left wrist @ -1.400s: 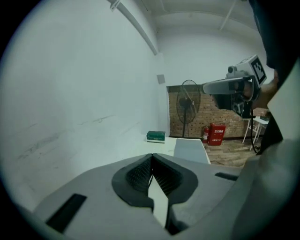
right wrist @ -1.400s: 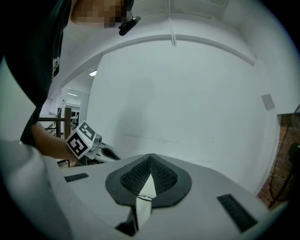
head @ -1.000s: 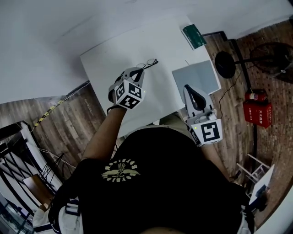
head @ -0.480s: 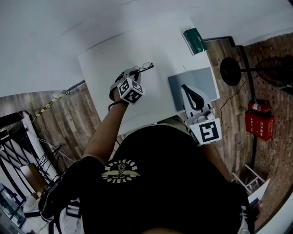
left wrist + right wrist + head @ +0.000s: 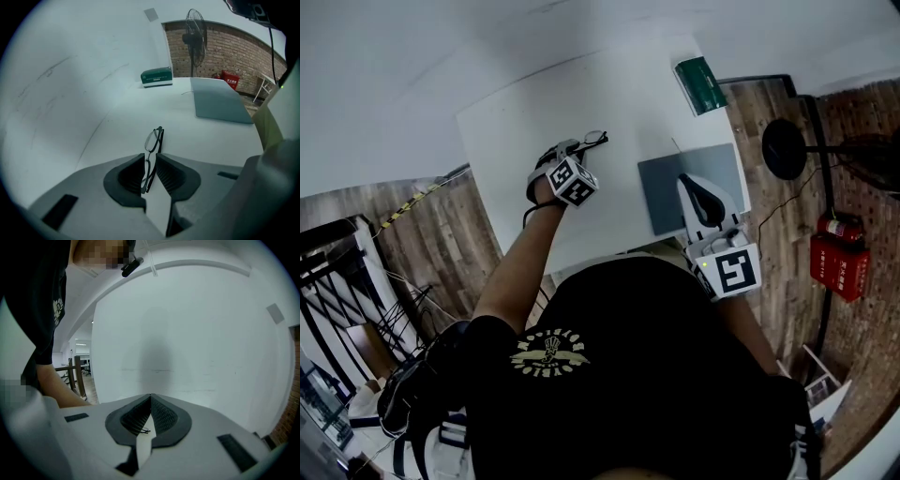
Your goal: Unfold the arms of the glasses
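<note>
The glasses (image 5: 593, 141) sit in the left tool (image 5: 578, 148) over the bench's (image 5: 525, 122) middle. A mat (image 5: 661, 197) lies to their right under the right tool (image 5: 689, 180), a box (image 5: 700, 84) at the far right corner.

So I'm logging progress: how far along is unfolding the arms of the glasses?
Done: the left gripper has the glasses clamped between its jaws. In hand: the right gripper is shut, empty and away from them, by the grey mat. Left: both arms look folded against the frame, so unfolding has not begun.
</note>
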Demonstrator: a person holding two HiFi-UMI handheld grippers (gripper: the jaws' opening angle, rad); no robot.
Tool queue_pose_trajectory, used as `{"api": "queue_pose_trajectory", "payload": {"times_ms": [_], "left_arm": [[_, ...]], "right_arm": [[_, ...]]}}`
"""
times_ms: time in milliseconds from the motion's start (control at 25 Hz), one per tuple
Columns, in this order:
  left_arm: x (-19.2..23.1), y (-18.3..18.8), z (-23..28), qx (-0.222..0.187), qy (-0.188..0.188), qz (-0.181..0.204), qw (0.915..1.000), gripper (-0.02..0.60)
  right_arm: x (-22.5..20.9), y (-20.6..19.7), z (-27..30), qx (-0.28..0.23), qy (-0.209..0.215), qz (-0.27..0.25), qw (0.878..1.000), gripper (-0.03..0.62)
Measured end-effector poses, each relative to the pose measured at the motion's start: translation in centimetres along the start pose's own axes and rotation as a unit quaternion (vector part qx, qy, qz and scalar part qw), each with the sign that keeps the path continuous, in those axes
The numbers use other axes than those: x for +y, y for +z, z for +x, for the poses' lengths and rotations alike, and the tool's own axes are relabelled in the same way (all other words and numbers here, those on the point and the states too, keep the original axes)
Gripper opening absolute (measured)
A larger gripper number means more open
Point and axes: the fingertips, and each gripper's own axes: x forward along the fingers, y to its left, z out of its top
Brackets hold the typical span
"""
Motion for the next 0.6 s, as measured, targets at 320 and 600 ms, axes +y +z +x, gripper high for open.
{"api": "queue_pose_trajectory", "payload": {"times_ms": [320,600], "left_arm": [[0.1,-0.3,2.4,0.039,0.013,0.027,0.9988,0.078],[0.1,-0.2,4.1,0.058,0.010,0.071,0.9957,0.081]], "right_arm": [[-2.2,-1.0,-0.8,-0.001,-0.013,0.019,1.000,0.000],[-3.2,-1.6,-1.5,-0.005,-0.027,0.031,0.999,0.000]]}}
